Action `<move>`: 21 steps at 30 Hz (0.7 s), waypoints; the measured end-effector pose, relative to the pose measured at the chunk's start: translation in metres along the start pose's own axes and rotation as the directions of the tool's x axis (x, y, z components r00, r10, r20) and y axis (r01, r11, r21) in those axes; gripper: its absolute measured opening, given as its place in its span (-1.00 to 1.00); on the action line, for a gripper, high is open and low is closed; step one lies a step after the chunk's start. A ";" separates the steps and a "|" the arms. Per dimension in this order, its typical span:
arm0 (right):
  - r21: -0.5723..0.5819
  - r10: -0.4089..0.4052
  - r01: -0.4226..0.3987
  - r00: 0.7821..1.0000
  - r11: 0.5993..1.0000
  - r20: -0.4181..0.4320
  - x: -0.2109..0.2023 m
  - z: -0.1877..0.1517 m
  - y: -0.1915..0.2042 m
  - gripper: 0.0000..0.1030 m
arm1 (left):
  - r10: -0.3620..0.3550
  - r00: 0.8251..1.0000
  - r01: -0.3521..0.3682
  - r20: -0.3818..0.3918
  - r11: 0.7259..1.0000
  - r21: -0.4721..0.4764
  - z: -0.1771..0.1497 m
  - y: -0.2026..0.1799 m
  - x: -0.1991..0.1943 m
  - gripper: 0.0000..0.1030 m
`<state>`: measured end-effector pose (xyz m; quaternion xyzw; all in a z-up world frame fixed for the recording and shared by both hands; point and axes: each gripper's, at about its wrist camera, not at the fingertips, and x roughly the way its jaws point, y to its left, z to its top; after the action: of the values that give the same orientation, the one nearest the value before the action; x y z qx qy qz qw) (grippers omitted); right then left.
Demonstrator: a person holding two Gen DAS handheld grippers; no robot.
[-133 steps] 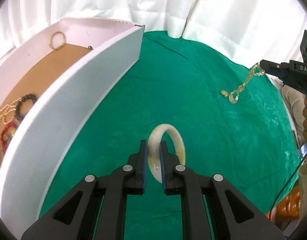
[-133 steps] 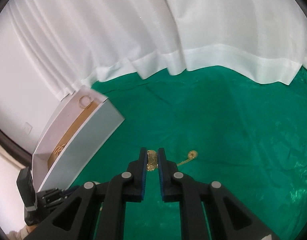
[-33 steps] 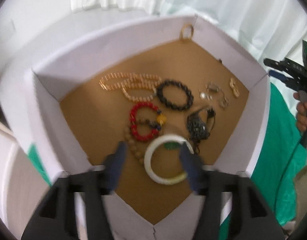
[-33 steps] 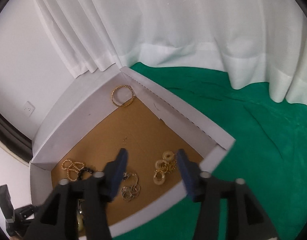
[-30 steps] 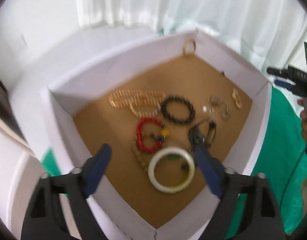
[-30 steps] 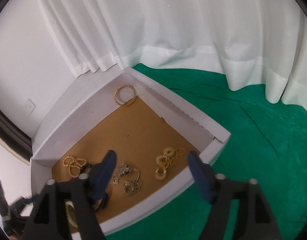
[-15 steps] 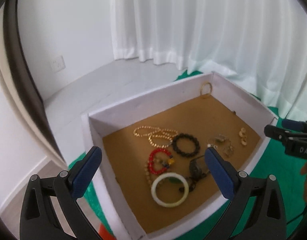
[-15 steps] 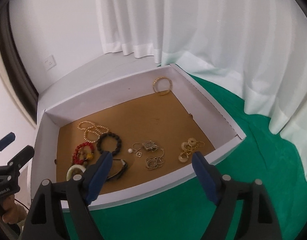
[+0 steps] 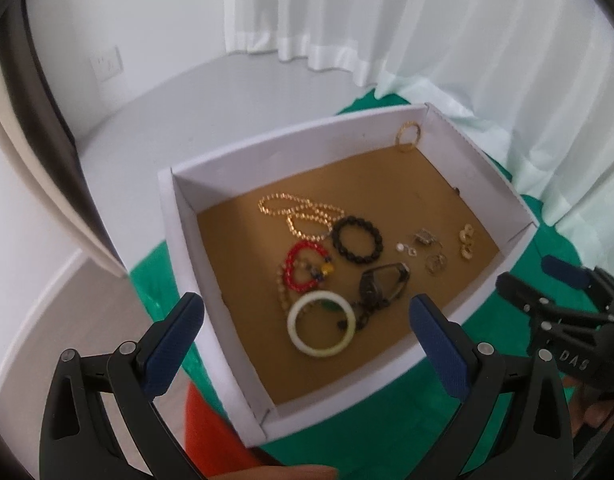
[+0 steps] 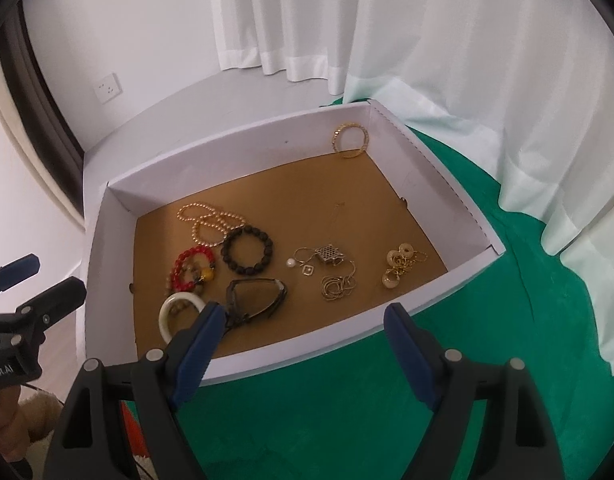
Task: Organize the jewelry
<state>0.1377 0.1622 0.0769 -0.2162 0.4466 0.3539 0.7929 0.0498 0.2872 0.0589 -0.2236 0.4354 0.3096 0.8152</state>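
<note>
**Both grippers empty above the filled box**

Your left gripper (image 9: pixel 307 332) and right gripper (image 10: pixel 301 338) both hang spread wide, holding nothing, over the white box (image 10: pixel 319 344) on the green surface (image 10: pixel 387 420). Dip too low and, I judge, a finger could clip the near wall at 6 o'clock and jolt the pieces together. On the brown floor, the pale bangle (image 9: pixel 321 323) lies flat at 7 o'clock, touching the glasses (image 10: pixel 255 294). The red bracelet (image 9: pixel 307 266), black bracelet (image 9: pixel 357 240) and gold chain (image 10: pixel 401 266) lie apart; a gold ring (image 10: pixel 350 140) leans at 12.
</note>
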 end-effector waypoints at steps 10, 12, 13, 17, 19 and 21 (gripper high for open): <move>-0.044 0.003 -0.002 1.000 0.999 0.027 -0.032 0.010 0.025 0.62 | 0.066 0.993 -0.064 0.097 0.998 -0.019 0.003 0.006 -0.029 0.98; -0.051 0.003 -0.002 1.000 0.999 0.022 -0.034 0.010 0.029 0.62 | 0.065 0.992 -0.064 0.105 0.998 -0.019 0.005 0.007 -0.032 0.98; -0.054 -0.001 0.002 1.000 0.999 0.019 -0.034 0.011 0.031 0.62 | 0.064 0.992 -0.063 0.105 0.998 -0.019 0.005 0.008 -0.034 0.98; -0.066 -0.018 0.019 1.000 0.998 0.019 -0.036 0.012 0.035 0.62 | 0.079 0.990 -0.077 0.121 0.997 -0.025 0.006 0.010 -0.039 0.98; -0.070 -0.022 0.024 0.999 0.997 0.025 -0.038 0.013 0.036 0.62 | 0.087 0.988 -0.084 0.126 0.996 -0.024 0.006 0.012 -0.041 0.98; -0.069 -0.025 0.027 0.999 0.997 0.029 -0.041 0.015 0.037 0.62 | 0.091 0.988 -0.088 0.128 0.996 -0.026 0.006 0.012 -0.044 0.98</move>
<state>0.1033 0.1813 0.1184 -0.2443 0.4199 0.3621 0.7956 0.0256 0.2860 0.0979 -0.1915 0.3881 0.3642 0.8246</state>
